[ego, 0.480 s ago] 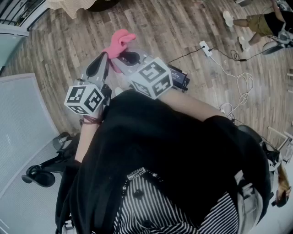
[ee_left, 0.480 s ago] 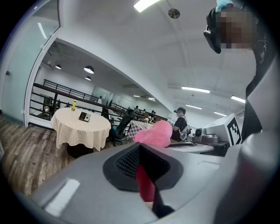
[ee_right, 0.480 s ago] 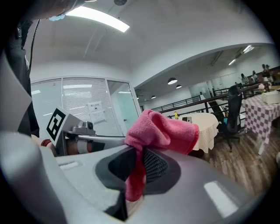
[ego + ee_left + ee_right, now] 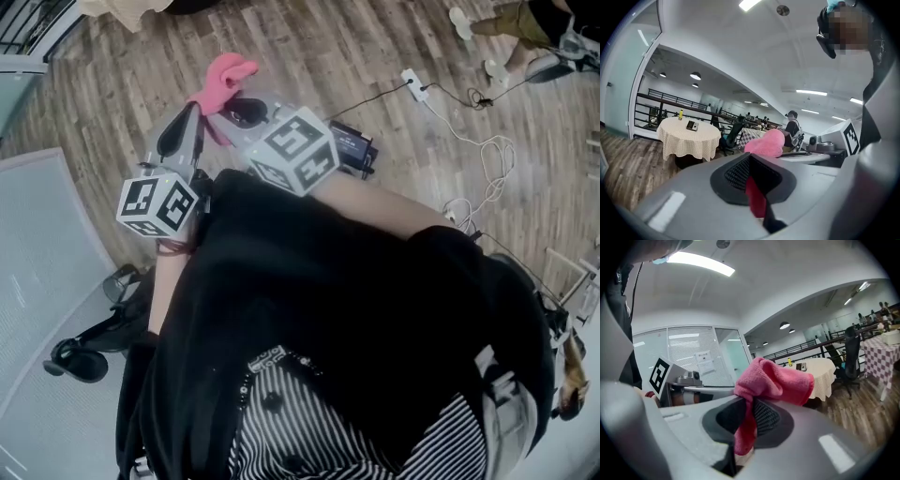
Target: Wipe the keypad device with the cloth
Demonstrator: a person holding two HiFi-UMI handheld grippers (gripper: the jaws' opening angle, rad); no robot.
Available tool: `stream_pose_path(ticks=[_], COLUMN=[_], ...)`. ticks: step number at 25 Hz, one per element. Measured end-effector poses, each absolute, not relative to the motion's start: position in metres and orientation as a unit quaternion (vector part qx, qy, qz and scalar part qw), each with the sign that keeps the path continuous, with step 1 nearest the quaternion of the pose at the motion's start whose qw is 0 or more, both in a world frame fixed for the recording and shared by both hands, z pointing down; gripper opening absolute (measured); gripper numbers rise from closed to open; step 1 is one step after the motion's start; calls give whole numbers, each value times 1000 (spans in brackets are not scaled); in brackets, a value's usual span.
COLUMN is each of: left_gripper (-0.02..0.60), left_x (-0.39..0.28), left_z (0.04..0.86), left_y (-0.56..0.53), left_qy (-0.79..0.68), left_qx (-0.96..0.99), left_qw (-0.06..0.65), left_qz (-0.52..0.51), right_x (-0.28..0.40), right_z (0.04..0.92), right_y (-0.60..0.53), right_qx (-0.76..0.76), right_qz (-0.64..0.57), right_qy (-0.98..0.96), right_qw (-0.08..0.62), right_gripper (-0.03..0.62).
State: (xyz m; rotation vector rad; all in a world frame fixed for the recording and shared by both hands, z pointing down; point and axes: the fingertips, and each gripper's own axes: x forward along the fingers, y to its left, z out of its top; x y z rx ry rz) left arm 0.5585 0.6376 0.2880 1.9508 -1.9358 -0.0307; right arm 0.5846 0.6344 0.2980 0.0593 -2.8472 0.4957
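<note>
Across the open wood floor (image 4: 626,171), located the probable keypad device (image 4: 692,125) on a round tabletop (image 4: 675,135), well ahead of both tools. Found left tool (image 4: 752,187) and right tool (image 4: 745,420) side by side, each clamped on the pink cloth (image 4: 776,380). Judged neither nearer; forward approach needed.

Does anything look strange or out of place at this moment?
Yes. Both the left gripper and right gripper pinch one pink cloth in the air, while the keypad device lies far off on a round table.
</note>
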Motion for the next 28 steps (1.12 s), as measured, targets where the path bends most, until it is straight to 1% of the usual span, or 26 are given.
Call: stream_pose_path(ticks=[6,11,18,28], left_gripper=[2,2,2,2], left_x=[556,536,523,449], left_z=[298,300,297,289], left_y=[625,613,569,484], left_qy=[-690,-687,-654,-625], left_qx=[693,696,733,757], left_qw=[208,205,188,190], left_qz=[-14,-23,-13,-1], right_x=[583,563,551,476], right_z=[308,312,308,300], right_y=[623,612,573,490], right_qx=[13,21,77,120], right_qz=[181,172,155,152], right_qy=[-974,-975,-975,-971], right_qw=[134,140,136,139], right_gripper=[46,46,46,46])
